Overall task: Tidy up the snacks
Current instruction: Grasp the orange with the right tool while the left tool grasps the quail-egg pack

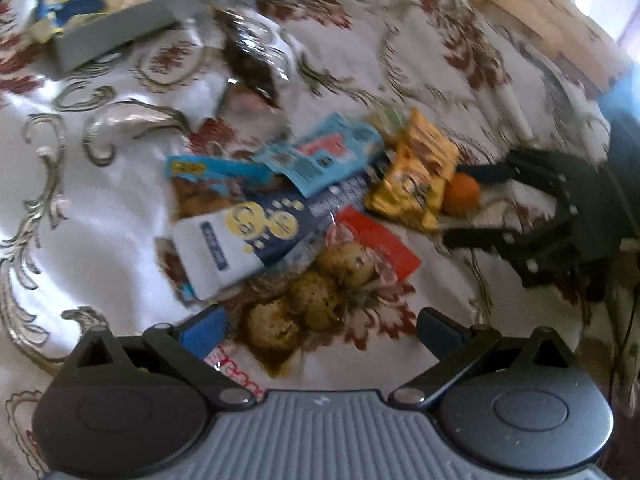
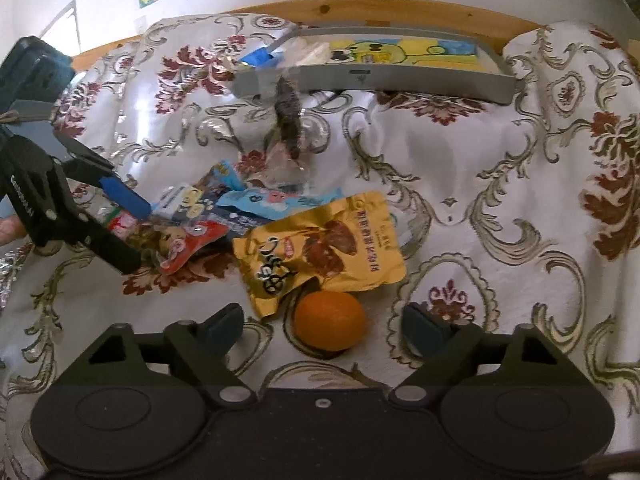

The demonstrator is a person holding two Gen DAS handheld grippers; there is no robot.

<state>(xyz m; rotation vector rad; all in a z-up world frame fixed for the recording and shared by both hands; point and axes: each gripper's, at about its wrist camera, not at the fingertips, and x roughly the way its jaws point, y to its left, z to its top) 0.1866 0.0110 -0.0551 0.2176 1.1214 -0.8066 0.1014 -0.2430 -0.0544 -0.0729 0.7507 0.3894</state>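
A heap of snack packets lies on the patterned tablecloth. My left gripper (image 1: 320, 330) is open around a clear bag of cookies (image 1: 312, 300) with a red label. Beside it lie a white-and-navy packet (image 1: 256, 236), a light blue packet (image 1: 320, 156) and a yellow packet (image 1: 416, 176). My right gripper (image 2: 322, 326) is open, an orange (image 2: 330, 320) between its fingers, with the yellow packet (image 2: 320, 248) just beyond. A grey tray (image 2: 400, 78) holds a few snacks at the far side. A clear bag of dark snacks (image 2: 290, 120) lies before it.
The right gripper (image 1: 472, 204) shows at the right of the left wrist view, the left gripper (image 2: 124, 226) at the left of the right wrist view. A wooden edge (image 2: 360, 6) runs behind the tray (image 1: 120, 28). Drawings hang on the wall.
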